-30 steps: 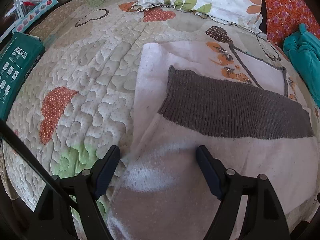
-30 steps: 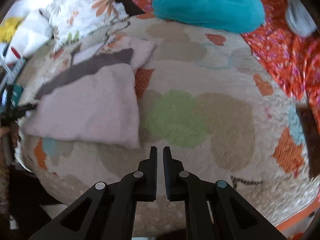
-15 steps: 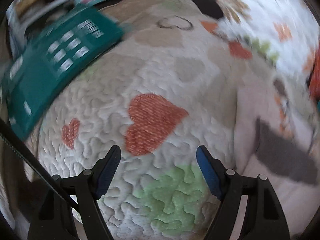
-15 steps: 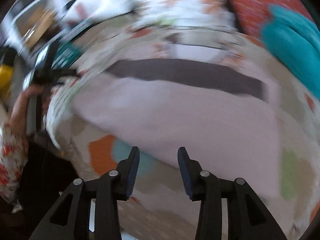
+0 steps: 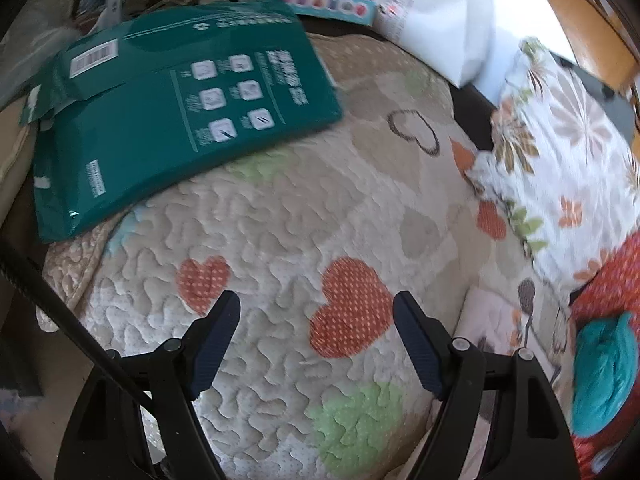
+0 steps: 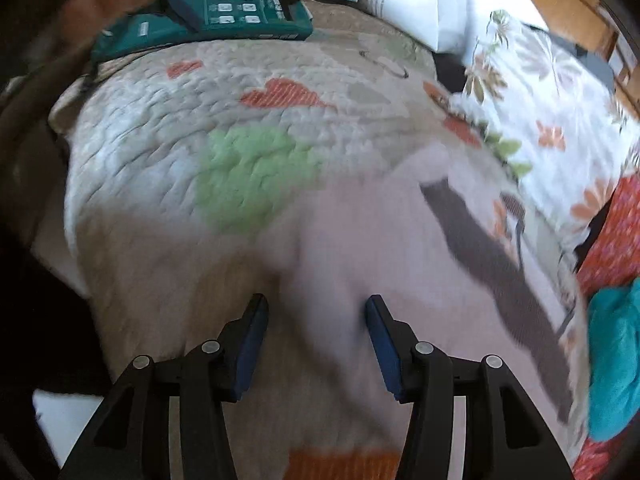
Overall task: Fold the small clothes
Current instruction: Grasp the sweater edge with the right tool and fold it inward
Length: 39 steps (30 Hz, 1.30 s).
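Observation:
A pale pink garment with a dark grey knit band lies folded on the quilted bedspread. My right gripper is open, its jaws standing over the garment's near left part, with pink cloth between them. My left gripper is open and empty over the bare bedspread, above an orange heart patch. Only a corner of the pink garment shows at the right of the left wrist view.
A green flat package lies at the far left of the bed, also in the right wrist view. A floral pillow and a teal cloth lie on the right. A white bag stands behind.
My left gripper has swung left, off the garment and over the bare bedspread. My right gripper has opened and moved left onto the garment's near part.

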Motion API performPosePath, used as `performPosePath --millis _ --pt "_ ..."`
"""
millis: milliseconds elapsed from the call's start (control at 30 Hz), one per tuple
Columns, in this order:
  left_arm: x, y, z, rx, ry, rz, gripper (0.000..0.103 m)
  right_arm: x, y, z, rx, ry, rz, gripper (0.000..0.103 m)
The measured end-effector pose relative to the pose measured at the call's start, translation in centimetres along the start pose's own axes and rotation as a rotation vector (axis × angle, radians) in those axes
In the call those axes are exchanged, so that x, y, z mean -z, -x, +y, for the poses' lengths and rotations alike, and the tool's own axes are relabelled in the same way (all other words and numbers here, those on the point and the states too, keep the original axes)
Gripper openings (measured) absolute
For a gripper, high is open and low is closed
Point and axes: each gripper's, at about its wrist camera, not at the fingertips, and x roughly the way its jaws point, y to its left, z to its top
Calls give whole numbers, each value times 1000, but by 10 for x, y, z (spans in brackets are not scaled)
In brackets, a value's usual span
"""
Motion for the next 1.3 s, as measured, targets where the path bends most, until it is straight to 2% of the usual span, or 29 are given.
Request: performPosePath --millis 33,100,133,167,267,333,433,500,600,700,767,833,900,1033,1100,1200,1300 --pt "-2 2 4 5 15 -8 78 -6 -2 -2 7 -8 -3 54" --pt "-5 3 8 -1 33 -19 78 -18 -9 -9 -6 -55 6 33" --pt "-5 2 11 -10 43 -19 78 -23 -12 -14 -17 -88 15 27" --pt "-6 1 12 -10 47 -15 78 -24 -11 -21 -27 -120 19 16" --pt "-4 -3 11 3 55 5 78 -23 1 -51 -119 -261 1 12" --pt "0 -3 5 9 43 4 78 -16 18 -82 -148 -372 -38 11" --pt "11 -2 -13 20 -8 -3 78 16 60 -151 -172 -597 -129 10" --pt "21 -4 -30 32 -59 4 78 54 91 -198 -172 -754 -182 10" --pt "43 -8 -61 57 -148 25 78 137 128 -252 -117 -966 -216 9" --pt "68 -12 -95 80 -257 44 78 213 139 -270 -23 -1098 -154 9" --pt "86 -14 -119 98 -331 52 78 255 128 -267 6 -1152 -55 9" --pt "106 -14 -141 135 -394 75 78 281 116 -260 10 -1185 5 9" --pt "123 -14 -158 177 -433 105 78 294 110 -254 -28 -1202 2 9" --pt "168 -12 -194 272 -533 167 78 284 120 -253 -18 -1157 -26 16" --pt "190 -6 -210 320 -598 173 78 285 131 -257 9 -1155 -55 24" --pt "228 2 -235 380 -729 170 78 294 148 -266 53 -1187 -119 32" --pt "271 -1 -255 381 -869 208 78 297 157 -282 97 -1193 -155 33"
